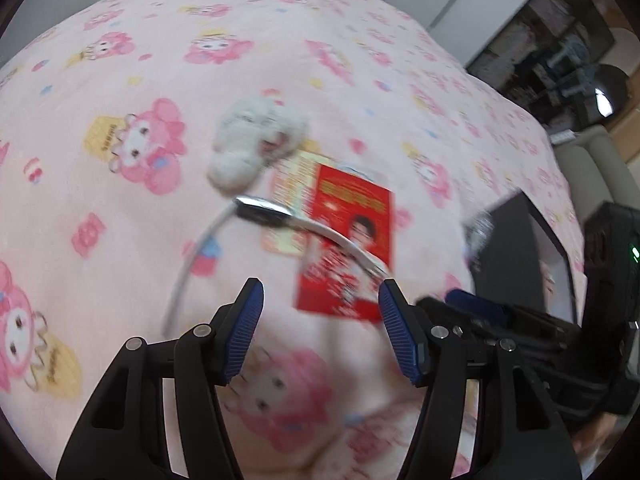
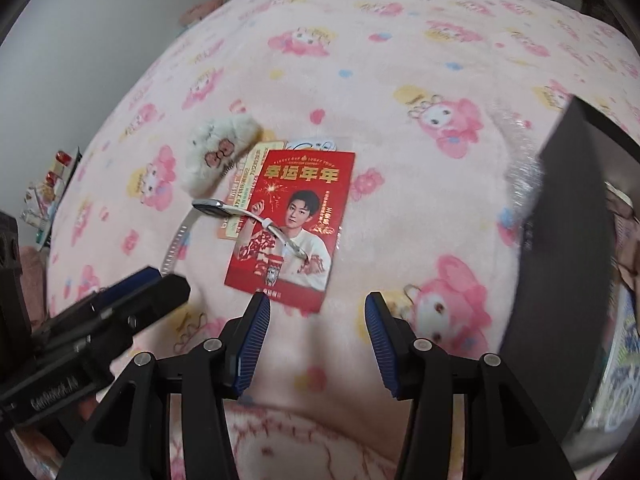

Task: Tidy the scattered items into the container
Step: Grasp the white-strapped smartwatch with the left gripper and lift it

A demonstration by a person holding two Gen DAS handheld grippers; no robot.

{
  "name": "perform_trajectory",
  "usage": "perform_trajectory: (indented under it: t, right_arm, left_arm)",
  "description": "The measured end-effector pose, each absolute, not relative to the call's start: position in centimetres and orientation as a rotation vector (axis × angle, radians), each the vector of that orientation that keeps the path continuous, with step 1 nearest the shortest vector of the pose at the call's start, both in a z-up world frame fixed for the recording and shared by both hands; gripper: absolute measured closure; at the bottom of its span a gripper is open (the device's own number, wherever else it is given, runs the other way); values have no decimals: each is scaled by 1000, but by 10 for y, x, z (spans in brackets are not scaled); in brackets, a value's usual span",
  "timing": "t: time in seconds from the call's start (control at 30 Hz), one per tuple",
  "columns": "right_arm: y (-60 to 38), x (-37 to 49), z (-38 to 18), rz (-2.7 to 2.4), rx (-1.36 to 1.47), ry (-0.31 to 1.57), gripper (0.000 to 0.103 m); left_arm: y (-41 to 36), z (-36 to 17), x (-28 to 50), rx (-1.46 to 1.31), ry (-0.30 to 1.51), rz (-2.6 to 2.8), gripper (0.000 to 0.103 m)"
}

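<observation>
A red card with a man's picture (image 2: 292,228) lies on the pink blanket, over a yellow card (image 2: 244,184). A white wristwatch (image 2: 212,206) lies across both cards. A white fluffy plush (image 2: 218,152) sits just beyond them. The same card (image 1: 346,240), watch (image 1: 264,210) and plush (image 1: 252,144) show in the left wrist view. A black container (image 2: 576,236) stands at the right; it also shows in the left wrist view (image 1: 516,248). My left gripper (image 1: 320,336) is open and empty, just short of the card. My right gripper (image 2: 316,344) is open and empty below the card.
A pink cartoon-print blanket (image 2: 400,128) covers the bed. A grey wall (image 2: 80,40) runs along the left. Small packets (image 2: 48,196) lie off the bed's left edge. Shelves and a fan (image 1: 568,64) stand at the far right in the left wrist view.
</observation>
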State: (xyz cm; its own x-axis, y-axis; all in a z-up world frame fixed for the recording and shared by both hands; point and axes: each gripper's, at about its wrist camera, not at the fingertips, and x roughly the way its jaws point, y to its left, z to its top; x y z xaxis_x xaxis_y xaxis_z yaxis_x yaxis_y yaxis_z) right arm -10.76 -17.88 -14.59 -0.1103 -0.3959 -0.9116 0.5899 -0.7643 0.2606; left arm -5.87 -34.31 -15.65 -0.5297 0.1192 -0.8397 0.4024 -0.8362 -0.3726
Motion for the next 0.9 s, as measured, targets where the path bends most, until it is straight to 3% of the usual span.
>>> perform_trajectory:
  t: [0.27, 0.33, 0.4, 0.5, 0.9]
  right_arm:
    - [-230, -125, -170, -1829, 1485, 325, 58]
    - [-236, -130, -177, -1800, 1505, 316, 63]
    - [-237, -134, -182, -1790, 1524, 305, 76]
    - [-234, -137, -189, -1793, 1544, 301, 82]
    - [-191, -144, -184, -1860, 1638, 169, 83]
  left_arm:
    - [-403, -187, -76, 1331, 1067, -2334, 46]
    - [-406, -182, -83, 1273, 1046, -2371, 55]
    - [-407, -182, -96, 1258, 1013, -2393, 66]
    - [-406, -198, -118, 1358, 960, -2344, 70]
    - [-371, -217, -89, 1510, 937, -2356, 73]
